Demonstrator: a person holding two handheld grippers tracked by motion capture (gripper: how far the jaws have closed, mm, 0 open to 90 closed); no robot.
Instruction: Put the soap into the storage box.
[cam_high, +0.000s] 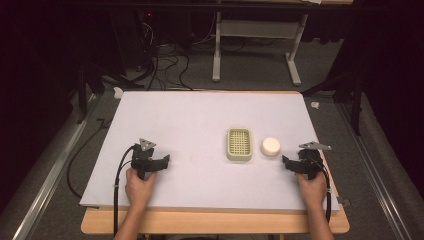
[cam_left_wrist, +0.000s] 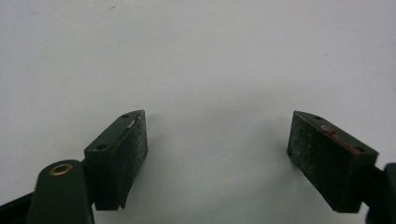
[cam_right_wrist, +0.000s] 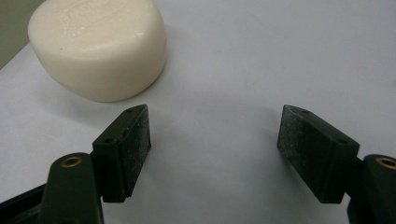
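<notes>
A round cream bar of soap (cam_high: 270, 146) lies on the white table sheet (cam_high: 190, 115), right of centre. Just left of it stands a pale green soap dish (cam_high: 239, 144) with a slotted grid. My right gripper (cam_high: 286, 161) rests low on the sheet a short way right of and nearer than the soap, pointing left. In the right gripper view its jaws (cam_right_wrist: 215, 126) stand open over bare sheet, and the soap (cam_right_wrist: 98, 46) lies ahead to the upper left, untouched. My left gripper (cam_high: 166, 160) sits at the near left, open (cam_left_wrist: 217, 135), with nothing between its pads.
The sheet covers a wooden tabletop whose near edge (cam_high: 215, 220) shows at the bottom. Black cables (cam_high: 117, 185) trail from both grippers over the near edge. Beyond the table stand a white desk frame (cam_high: 255, 45) and tangled floor cables (cam_high: 165, 65).
</notes>
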